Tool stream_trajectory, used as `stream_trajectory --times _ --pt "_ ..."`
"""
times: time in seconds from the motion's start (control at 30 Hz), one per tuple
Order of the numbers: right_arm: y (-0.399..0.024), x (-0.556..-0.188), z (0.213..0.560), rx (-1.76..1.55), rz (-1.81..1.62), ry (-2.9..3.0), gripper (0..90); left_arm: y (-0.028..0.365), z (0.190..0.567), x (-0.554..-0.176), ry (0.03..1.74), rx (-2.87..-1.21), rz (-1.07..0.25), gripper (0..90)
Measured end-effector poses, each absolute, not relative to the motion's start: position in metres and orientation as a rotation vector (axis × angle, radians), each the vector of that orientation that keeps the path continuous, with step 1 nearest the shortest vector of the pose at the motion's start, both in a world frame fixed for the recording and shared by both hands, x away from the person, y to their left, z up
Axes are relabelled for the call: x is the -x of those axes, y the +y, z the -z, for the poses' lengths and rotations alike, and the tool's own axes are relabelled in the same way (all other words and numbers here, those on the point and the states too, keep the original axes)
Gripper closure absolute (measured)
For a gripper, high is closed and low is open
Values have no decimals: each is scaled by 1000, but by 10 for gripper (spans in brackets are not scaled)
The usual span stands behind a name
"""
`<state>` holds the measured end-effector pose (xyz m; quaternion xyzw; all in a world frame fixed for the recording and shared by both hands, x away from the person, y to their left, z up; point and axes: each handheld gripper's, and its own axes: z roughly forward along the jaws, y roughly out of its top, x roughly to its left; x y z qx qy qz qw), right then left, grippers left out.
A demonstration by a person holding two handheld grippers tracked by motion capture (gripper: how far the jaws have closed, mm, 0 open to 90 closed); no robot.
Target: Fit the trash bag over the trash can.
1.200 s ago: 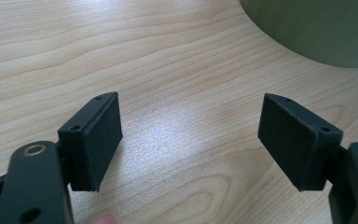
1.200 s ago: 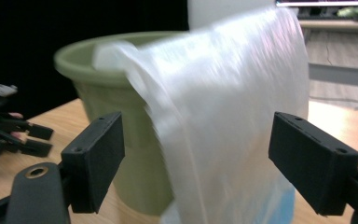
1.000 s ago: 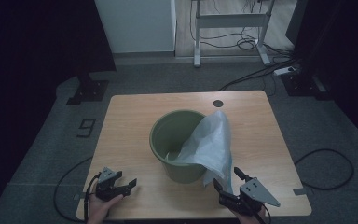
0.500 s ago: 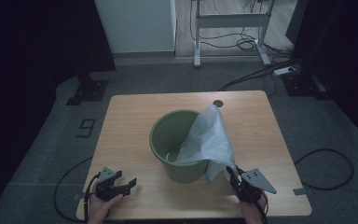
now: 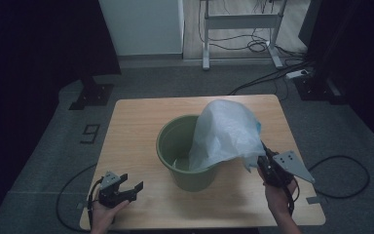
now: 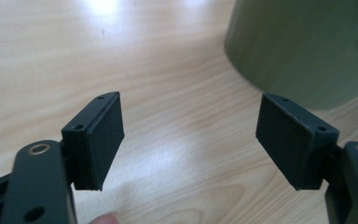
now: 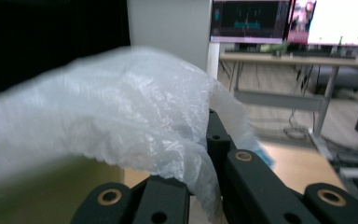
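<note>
the right gripper (image 5: 265,158), just closed on the plastic bag (image 5: 229,131), holds it right of the green bucket (image 5: 185,151), while the left gripper (image 5: 126,187) stands open.

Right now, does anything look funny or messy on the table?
Yes. The white plastic bag is not sitting neatly in the green bucket. It billows up over the right side of the rim, because the right gripper has pinched its edge and holds it lifted. Nothing looks spilled or broken.
</note>
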<state>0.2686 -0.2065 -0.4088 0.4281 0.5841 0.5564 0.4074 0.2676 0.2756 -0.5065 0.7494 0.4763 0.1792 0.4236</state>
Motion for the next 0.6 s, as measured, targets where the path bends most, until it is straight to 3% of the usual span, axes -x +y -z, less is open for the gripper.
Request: stream_trajectory --times 0.23,0.6 --pt "-189 -270 369 -968 -1475 1447 888 263 470 -258 1147 -1795 -497 250" --pt "-162 -274 365 -903 -1500 1518 888 232 410 -241 1037 -1588 -662 231"
